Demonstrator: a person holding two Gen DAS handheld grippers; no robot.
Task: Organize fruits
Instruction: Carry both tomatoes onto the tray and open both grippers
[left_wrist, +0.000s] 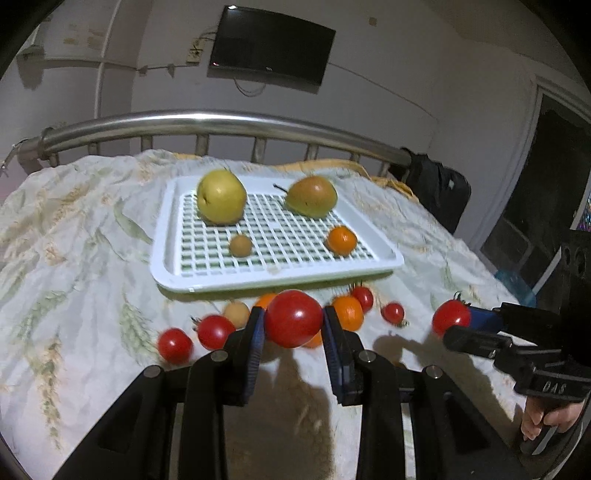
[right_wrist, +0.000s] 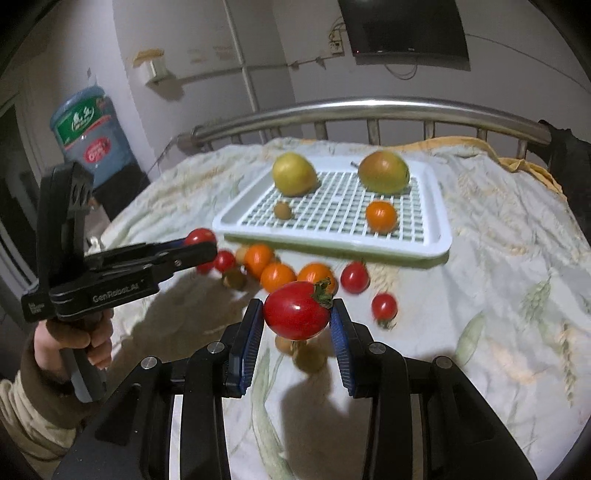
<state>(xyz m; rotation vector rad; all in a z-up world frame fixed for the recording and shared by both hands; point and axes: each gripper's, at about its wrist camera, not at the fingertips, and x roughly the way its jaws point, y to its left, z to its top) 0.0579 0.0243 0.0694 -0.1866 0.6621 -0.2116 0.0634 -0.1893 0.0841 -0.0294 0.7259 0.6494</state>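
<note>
Between the left gripper pads sits a round red tomato, clamped on both flanks and lifted clear of the bedsheet. Same story on the right: right gripper is clamped on an egg-shaped tomato, long axis running straight across from pad to pad, green calyx up against the right-hand pad.

The white slotted tray lies straight ahead of both sets of fingers, beyond the loose pile of cherry tomatoes and small oranges just past the fingertips. Neither hand looks clearly nearer; the left gripper faces the tray's near edge about centred, the right comes at it from the right-hand side.

On the tray: yellow pear far left, green-red pear far right, small brown fruit near left, orange near right. Likely next: carry both tomatoes forward over the near rim into the bare grid, probably the middle.
</note>
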